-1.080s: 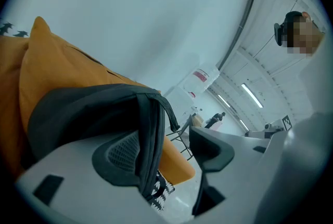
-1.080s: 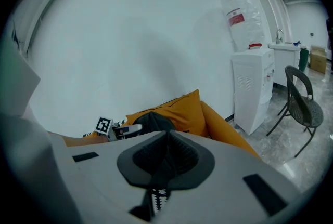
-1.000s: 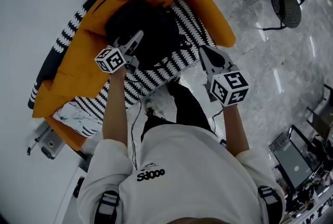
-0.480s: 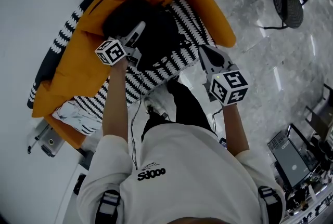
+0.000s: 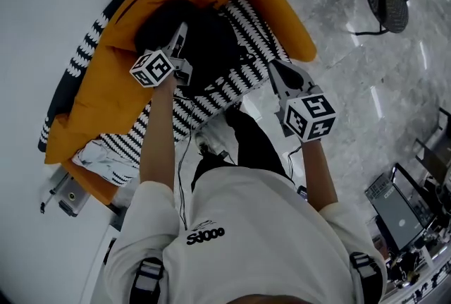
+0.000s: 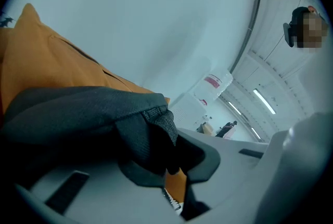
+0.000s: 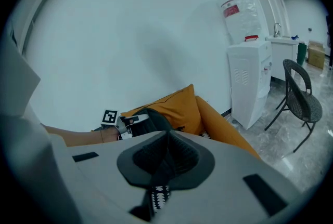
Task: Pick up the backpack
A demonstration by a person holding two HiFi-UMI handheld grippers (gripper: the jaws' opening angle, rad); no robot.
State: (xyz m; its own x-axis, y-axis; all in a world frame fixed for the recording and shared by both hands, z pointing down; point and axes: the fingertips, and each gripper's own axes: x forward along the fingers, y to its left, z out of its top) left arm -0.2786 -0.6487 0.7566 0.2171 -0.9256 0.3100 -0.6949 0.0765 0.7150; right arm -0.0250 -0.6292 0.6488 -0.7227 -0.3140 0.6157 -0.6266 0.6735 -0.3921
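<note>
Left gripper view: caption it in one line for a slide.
Left tongs have just closed on the black backpack's fabric, orange cushion behind.

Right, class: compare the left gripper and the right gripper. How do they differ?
The left gripper has just been closing on the black backpack fabric; the right gripper is shut, empty. The left gripper reaches onto the backpack; the right gripper hangs apart from it. Both carry marker cubes.
</note>
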